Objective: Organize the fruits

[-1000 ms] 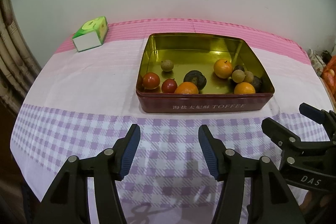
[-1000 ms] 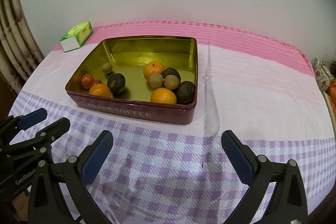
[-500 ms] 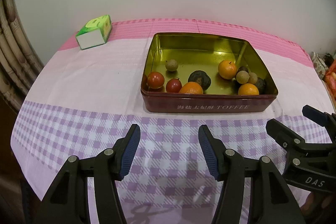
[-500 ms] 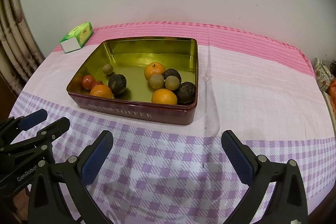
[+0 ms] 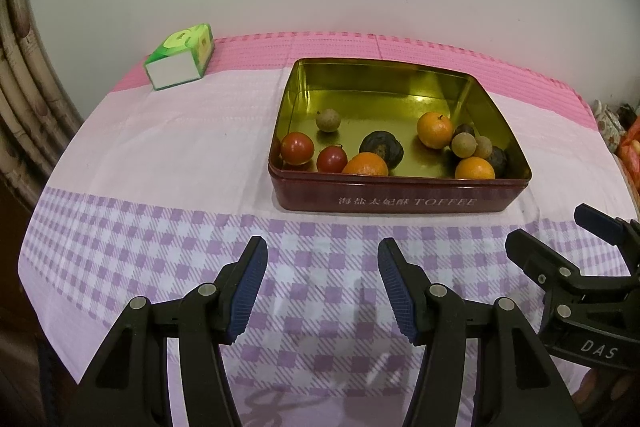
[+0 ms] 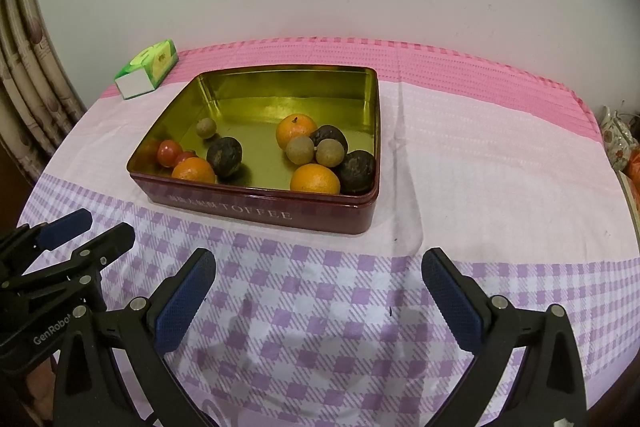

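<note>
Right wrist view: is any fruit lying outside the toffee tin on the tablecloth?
No. Every fruit sits inside the toffee tin; the tablecloth around it carries only the green box.

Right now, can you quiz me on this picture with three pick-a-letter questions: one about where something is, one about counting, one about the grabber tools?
1. Where is the green paper box?
A. inside the tin
B. on the cloth, left of the tin
C. in a tool

2. How many round orange fruits lie in the dark red metal tin?
A. one
B. three
C. six

3. How are the left tool and right tool?
A. both open, empty
B. both shut
C. each holding fruit

Answers:
1 B, it sits on the pink cloth beside the tin.
2 B, three oranges show.
3 A, only cloth shows between the fingers.
</note>
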Motion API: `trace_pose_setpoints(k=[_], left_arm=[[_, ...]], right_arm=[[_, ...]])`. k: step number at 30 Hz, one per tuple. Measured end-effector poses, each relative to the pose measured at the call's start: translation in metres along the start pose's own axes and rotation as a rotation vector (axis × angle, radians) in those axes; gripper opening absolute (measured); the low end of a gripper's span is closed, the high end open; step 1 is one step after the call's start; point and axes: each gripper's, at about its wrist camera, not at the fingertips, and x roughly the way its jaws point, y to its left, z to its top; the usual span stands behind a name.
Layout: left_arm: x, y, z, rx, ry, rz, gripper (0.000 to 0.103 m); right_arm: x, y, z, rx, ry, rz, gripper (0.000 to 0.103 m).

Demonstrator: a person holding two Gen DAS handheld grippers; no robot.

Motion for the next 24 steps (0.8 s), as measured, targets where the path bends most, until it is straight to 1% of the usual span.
trace_pose_setpoints(k=[15, 24], left_arm=[[0.0004, -0.0017, 0.0001, -0.001, 0.003, 0.001, 0.059], [0.0015, -0.0033, -0.0004, 0.004, 0.008, -0.011, 0.059]], right_arm=[[-0.0012, 0.0003, -0.0012, 0.01, 0.001, 0.002, 0.102], [-0.0008, -0.0004, -0.0017, 0.013, 0.003, 0.002, 0.102]])
